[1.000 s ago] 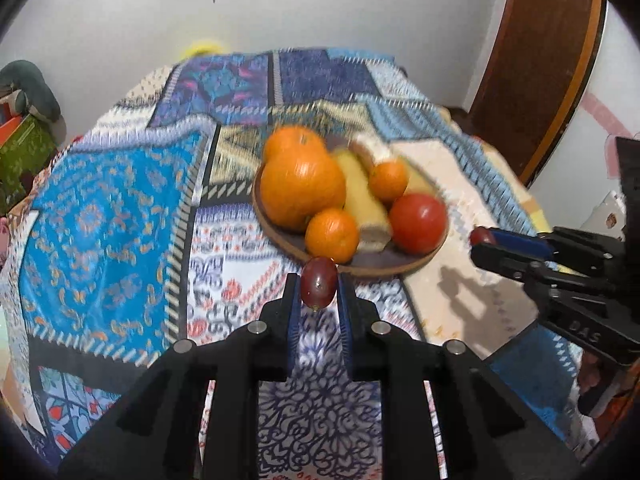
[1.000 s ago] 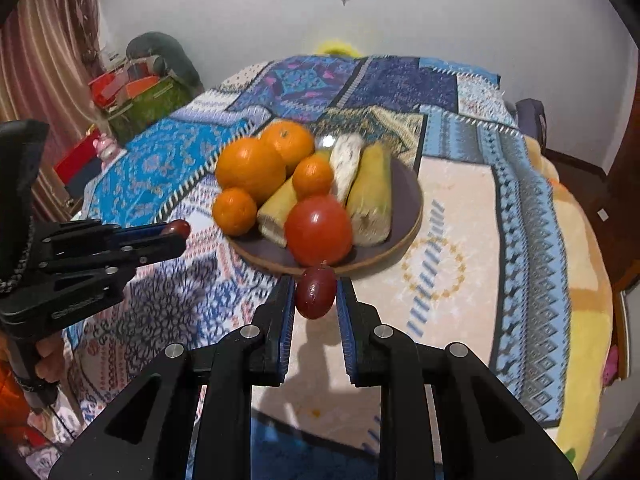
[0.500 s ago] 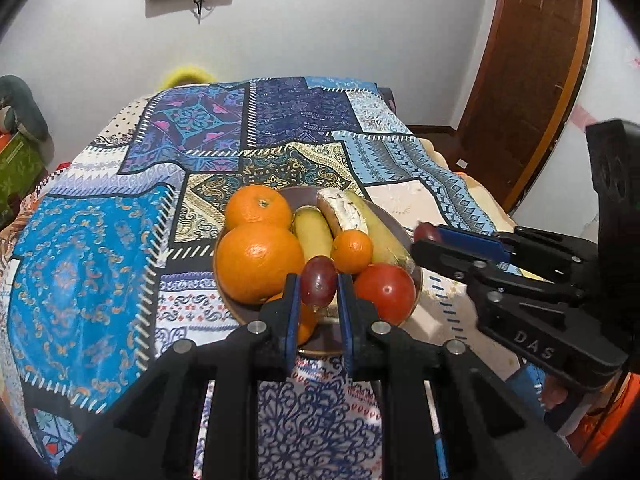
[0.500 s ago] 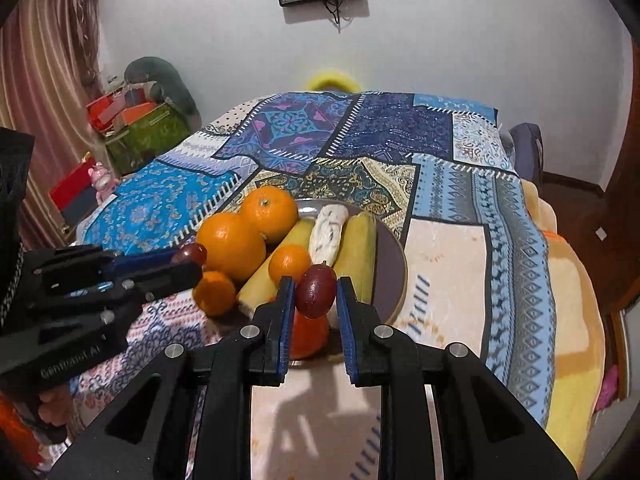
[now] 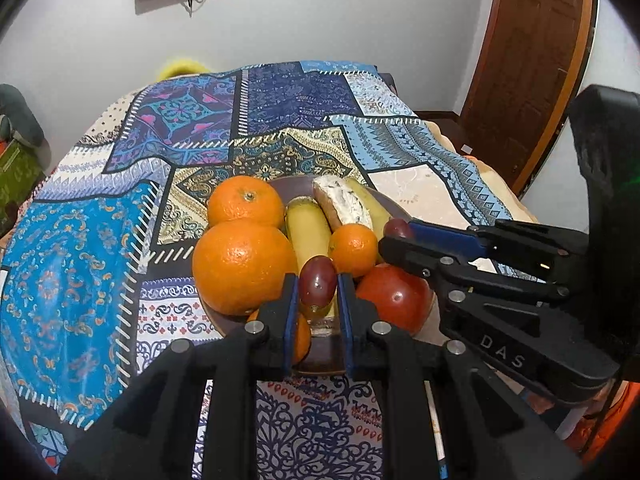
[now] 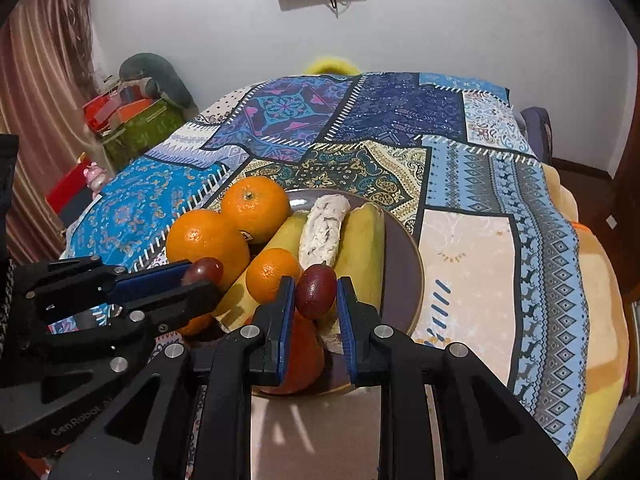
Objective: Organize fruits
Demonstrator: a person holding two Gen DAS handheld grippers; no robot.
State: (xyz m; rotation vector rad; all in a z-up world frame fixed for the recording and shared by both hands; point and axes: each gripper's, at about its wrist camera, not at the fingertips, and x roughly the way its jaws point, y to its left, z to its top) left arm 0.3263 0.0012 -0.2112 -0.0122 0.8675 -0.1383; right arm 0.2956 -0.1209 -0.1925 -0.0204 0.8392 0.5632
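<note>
item: two grapes, small, light, soft-skinned, slippery; left gripper (image 5: 316,292) pinches grape (image 5: 317,281), right gripper (image 6: 313,296) pinches second grape (image 6: 316,291) (mid-body, gentle squeeze advised) above plate (image 6: 404,276).

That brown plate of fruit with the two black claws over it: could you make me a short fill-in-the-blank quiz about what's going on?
1. Each claw, left claw and right claw, grips one small dark red ____.
2. The round brown plate rests on a patchwork ____.
3. The number of large oranges on the plate is ____.
4. Between the two yellow bananas lies a ____ peeled one.

Missing words: grape; bedspread; two; white
</note>
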